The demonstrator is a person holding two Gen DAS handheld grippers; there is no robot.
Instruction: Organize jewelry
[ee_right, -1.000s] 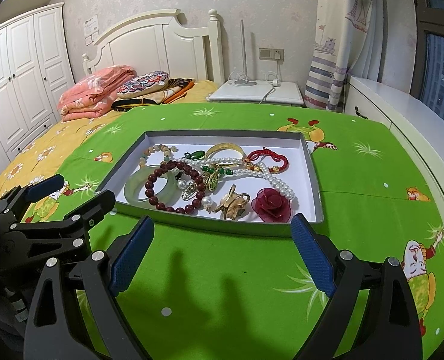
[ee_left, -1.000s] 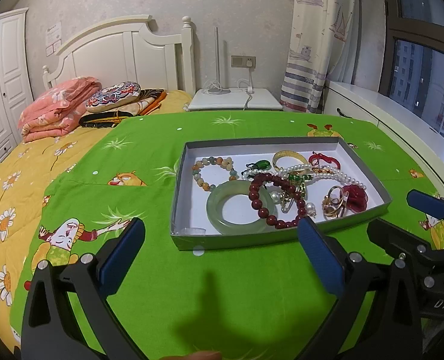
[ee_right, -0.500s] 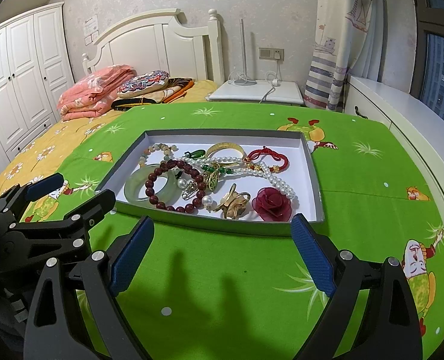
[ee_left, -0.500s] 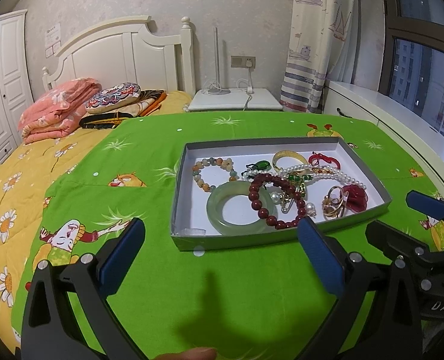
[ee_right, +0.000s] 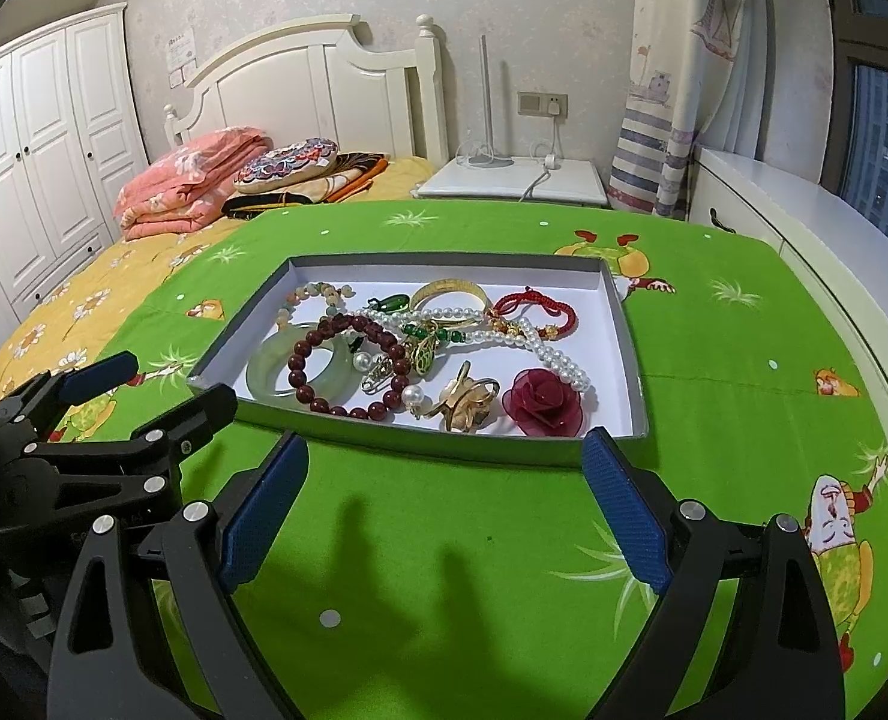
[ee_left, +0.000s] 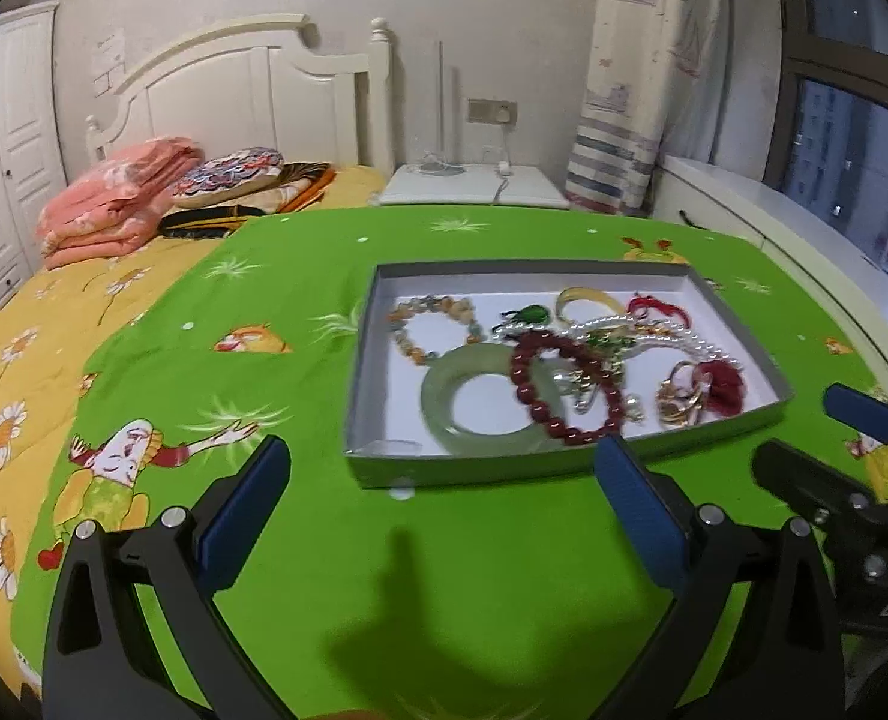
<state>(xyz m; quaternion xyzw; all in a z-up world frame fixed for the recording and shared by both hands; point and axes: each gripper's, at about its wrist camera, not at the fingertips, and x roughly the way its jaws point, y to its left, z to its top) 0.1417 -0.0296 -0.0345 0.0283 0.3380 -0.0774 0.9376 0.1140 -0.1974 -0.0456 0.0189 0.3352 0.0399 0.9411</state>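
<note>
My left gripper has crept toward the tray, whose jewelry lies straight ahead of both wide-open, empty grippers, right gripper marginally nearer.

- Shallow grey tray, white inside, flat on green cloth.
- Pale jade bangle, lying flat, overlapped by dark red bead bracelet.
- Pearl strand, red fabric rose, gold ring, tangled together.
</note>
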